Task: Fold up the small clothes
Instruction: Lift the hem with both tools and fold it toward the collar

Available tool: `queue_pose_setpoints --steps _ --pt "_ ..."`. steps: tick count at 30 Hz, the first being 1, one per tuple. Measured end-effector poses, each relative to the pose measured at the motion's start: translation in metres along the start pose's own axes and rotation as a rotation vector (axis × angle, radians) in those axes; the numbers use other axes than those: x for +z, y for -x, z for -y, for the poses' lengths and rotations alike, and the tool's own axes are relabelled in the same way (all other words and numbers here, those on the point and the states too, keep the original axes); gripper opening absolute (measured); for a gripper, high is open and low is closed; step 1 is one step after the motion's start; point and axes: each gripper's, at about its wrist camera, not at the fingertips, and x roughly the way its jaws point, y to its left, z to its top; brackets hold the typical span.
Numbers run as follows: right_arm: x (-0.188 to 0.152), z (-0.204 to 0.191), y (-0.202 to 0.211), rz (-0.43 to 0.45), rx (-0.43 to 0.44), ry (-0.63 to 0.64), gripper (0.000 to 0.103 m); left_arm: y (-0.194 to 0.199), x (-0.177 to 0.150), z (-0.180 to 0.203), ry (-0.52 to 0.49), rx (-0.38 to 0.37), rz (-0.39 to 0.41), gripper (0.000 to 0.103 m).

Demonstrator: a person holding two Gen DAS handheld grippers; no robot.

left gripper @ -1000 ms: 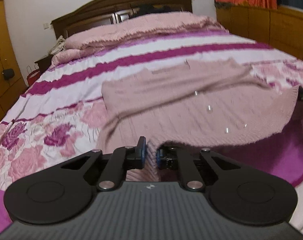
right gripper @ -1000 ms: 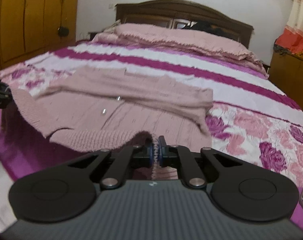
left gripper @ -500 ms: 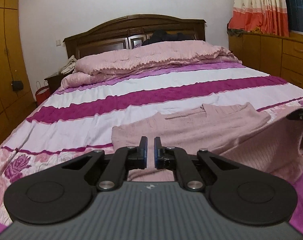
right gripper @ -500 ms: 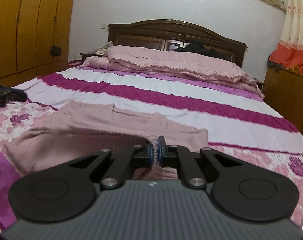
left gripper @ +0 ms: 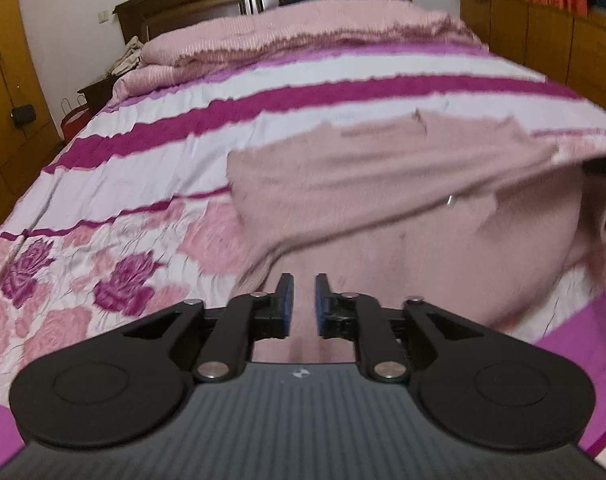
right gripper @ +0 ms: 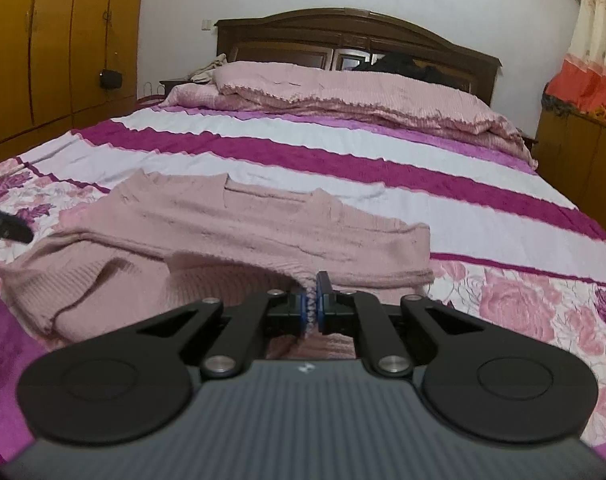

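A dusty-pink knitted sweater point(right gripper: 239, 232) lies across the bed point(right gripper: 343, 152) on its pink, white and magenta floral striped bedspread, its lower half folded up toward the neckline. The right hand-held gripper point(right gripper: 312, 304) pinches a fold of the sweater's hem tight between its blue pads. The left hand-held gripper point(left gripper: 301, 300) is opening, its jaws a narrow gap apart over the knit, and nothing seems pressed between them, though that view is blurred. No readable writing shows.
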Motion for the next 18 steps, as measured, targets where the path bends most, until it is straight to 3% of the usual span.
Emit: queue_pose_setpoints --steps 1,3,5,11,18 --pt "-0.001 0.0 0.0 -0.005 -0.001 -0.005 0.008 0.001 -0.004 -0.002 -0.01 0.005 -0.011 0.035" --pt "-0.004 0.001 0.0 -0.014 -0.001 -0.015 0.008 0.004 -0.013 -0.006 -0.03 0.019 -0.025 0.069" --pt "-0.007 0.001 0.0 -0.025 -0.002 -0.023 0.008 0.01 -0.018 -0.008 -0.054 0.023 -0.02 0.081" --pt "-0.014 0.002 -0.003 -0.048 -0.006 -0.044 0.008 0.015 -0.034 0.007 -0.217 -0.03 -0.034 0.085" --pt "-0.015 -0.001 -0.001 -0.058 -0.013 -0.042 0.008 -0.001 -0.056 0.045 -0.445 -0.021 -0.019 0.085"
